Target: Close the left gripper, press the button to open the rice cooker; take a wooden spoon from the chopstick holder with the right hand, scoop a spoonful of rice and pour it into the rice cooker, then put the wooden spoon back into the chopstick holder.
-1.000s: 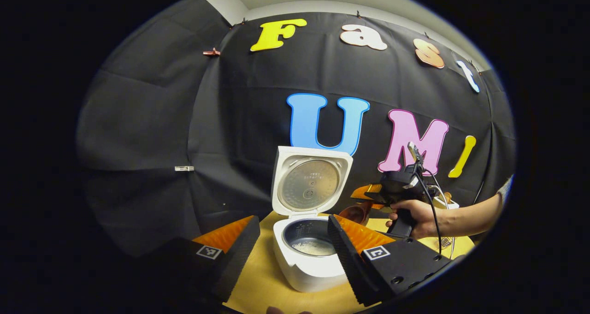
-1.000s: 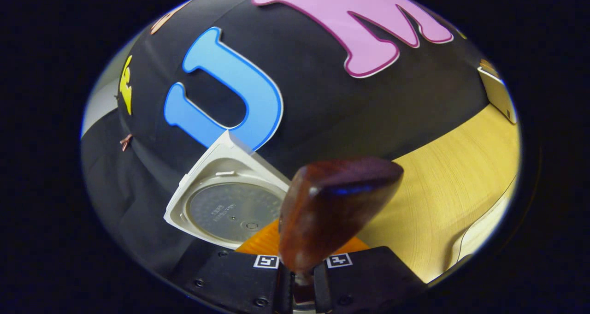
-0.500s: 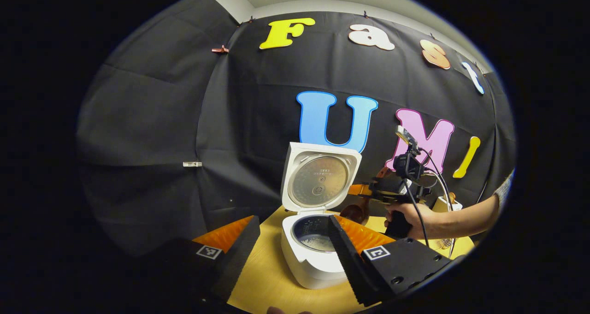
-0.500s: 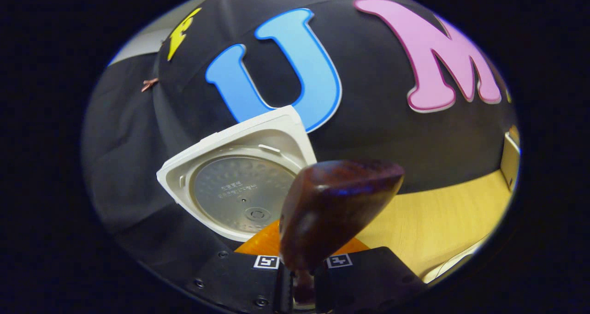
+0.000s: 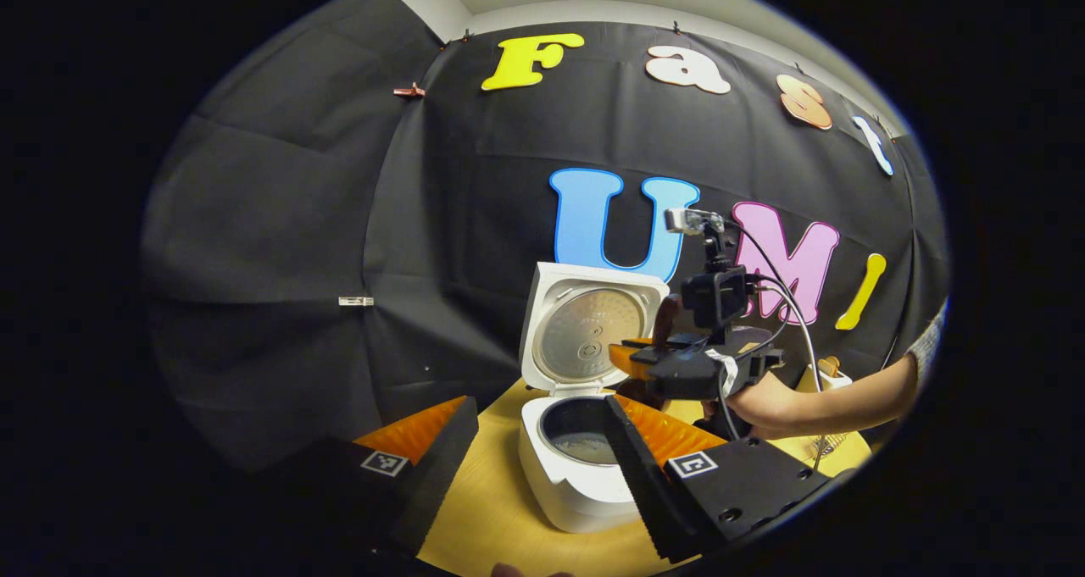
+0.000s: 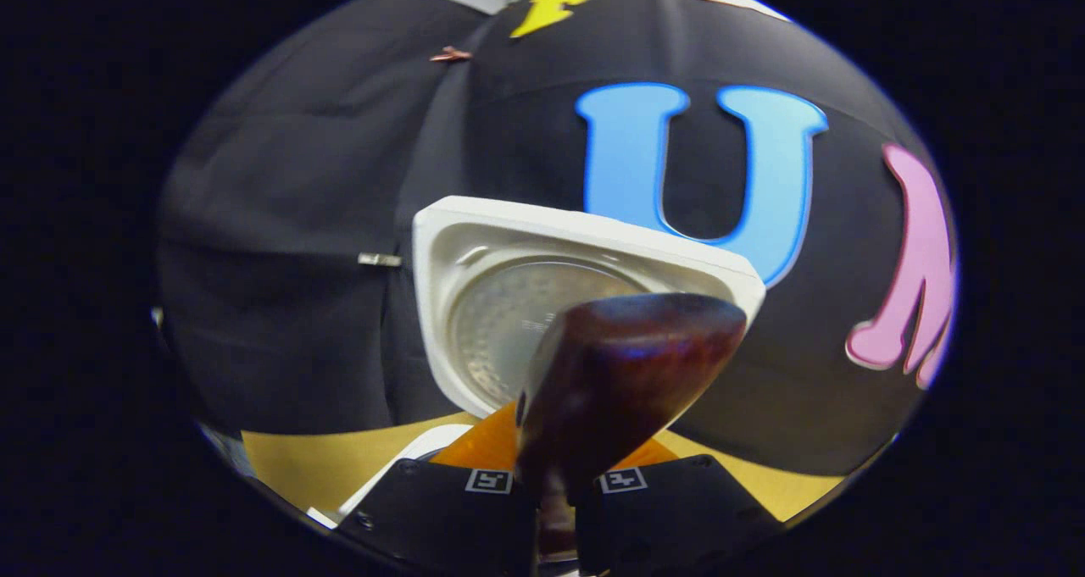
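Wooden table (image 5: 492, 509), open rice cooker (image 5: 576, 475) holding rice (image 5: 587, 448), right hand-held gripper (image 6: 555, 484) clamping wooden spoon (image 6: 614, 382), left hand-held gripper (image 5: 534, 450) spread

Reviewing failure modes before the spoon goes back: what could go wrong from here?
1. The right tongs pinch the wooden spoon only at its narrow neck; it may twist or slip.
2. The spoon is close to the raised rice cooker lid and could knock it.
3. The left tongs hang open near the pot.

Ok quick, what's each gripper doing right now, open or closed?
Left gripper: open, holding nothing.
Right gripper: closed on the wooden spoon, near the open rice cooker.
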The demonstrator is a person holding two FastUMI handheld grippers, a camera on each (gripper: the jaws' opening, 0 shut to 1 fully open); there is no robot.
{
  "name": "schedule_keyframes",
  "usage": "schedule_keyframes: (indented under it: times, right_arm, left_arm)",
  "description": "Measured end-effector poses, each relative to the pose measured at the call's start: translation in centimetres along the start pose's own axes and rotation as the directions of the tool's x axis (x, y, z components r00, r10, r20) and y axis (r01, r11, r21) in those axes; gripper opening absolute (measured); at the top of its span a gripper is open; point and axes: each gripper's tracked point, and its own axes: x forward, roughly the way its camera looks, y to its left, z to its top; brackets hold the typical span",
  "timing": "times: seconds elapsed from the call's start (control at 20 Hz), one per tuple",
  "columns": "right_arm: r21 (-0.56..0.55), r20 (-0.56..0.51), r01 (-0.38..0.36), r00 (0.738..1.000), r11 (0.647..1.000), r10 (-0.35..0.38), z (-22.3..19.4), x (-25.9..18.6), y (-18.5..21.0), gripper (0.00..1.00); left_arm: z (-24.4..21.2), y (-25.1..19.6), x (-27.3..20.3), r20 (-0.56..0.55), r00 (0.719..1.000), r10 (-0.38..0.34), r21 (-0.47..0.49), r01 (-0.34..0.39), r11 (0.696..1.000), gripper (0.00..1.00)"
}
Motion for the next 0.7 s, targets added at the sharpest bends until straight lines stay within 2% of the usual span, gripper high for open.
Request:
schedule_keyframes:
  times: [0.05,0.1,0.15,0.2,0.3,0.35,0.4,0.45,0.5,0.6,0.65,0.7]
  right_arm:
    - [-0.049,0.005,-0.015,1.000,0.999,0.015,0.1,0.0,0.8,0.22]
    - [-0.092,0.011,-0.030,0.999,0.995,0.031,0.3,0.0,1.7,0.11]
    - [-0.135,0.014,-0.042,0.999,0.990,0.044,0.3,-0.1,2.5,0.22]
    - [-0.180,0.016,-0.052,0.998,0.982,0.055,0.0,0.0,3.0,0.22]
    - [-0.271,0.015,-0.068,0.997,0.960,0.075,-0.3,-0.2,4.1,0.22]
    - [-0.317,0.017,-0.074,0.996,0.946,0.084,-0.5,-0.3,4.6,0.11]
    - [-0.353,0.018,-0.078,0.996,0.933,0.090,-0.5,-0.4,5.0,0.22]
    - [-0.368,0.013,-0.086,0.995,0.926,0.097,-0.7,-0.5,5.3,0.22]
    - [-0.364,0.006,-0.094,0.995,0.927,0.103,-0.8,-0.5,5.4,0.22]
    - [-0.312,-0.005,-0.094,0.995,0.945,0.097,-0.8,-0.6,5.1,0.22]
    - [-0.267,-0.006,-0.088,0.996,0.960,0.089,-0.6,-0.5,4.8,0.12]
    - [-0.210,-0.007,-0.082,0.997,0.974,0.082,-0.5,-0.5,4.3,0.22]
  left_arm:
    - [-0.1,0.0,0.0,0.001,1.000,0.000,-0.001,0.000,1.000,0.95]
    - [0.0,0.0,0.0,0.001,1.000,0.001,-0.002,-0.001,1.000,0.95]
    - [-0.1,0.0,0.0,0.001,1.000,0.001,-0.002,-0.001,1.000,0.95]
    - [0.0,0.0,0.0,0.001,1.000,0.001,-0.001,-0.001,1.000,0.92]
    - [0.0,0.0,-0.1,0.000,1.000,0.002,-0.001,-0.002,1.000,0.95]
    - [-0.2,0.0,-0.2,0.000,1.000,0.003,-0.002,-0.003,1.000,0.95]
    - [-0.2,0.1,-0.3,-0.001,1.000,0.003,-0.004,-0.003,1.000,0.95]
    - [-0.2,0.1,-0.3,-0.002,1.000,0.004,-0.004,-0.004,1.000,0.92]
    - [-0.1,0.1,-0.3,-0.002,1.000,0.004,-0.004,-0.004,1.000,0.95]
    - [-0.1,0.1,-0.4,-0.001,1.000,0.004,-0.004,-0.004,1.000,0.95]
    - [-0.2,0.1,-0.4,-0.001,1.000,0.004,-0.003,-0.004,1.000,0.95]
    - [-0.1,0.1,-0.4,-0.001,1.000,0.004,-0.004,-0.004,1.000,0.95]
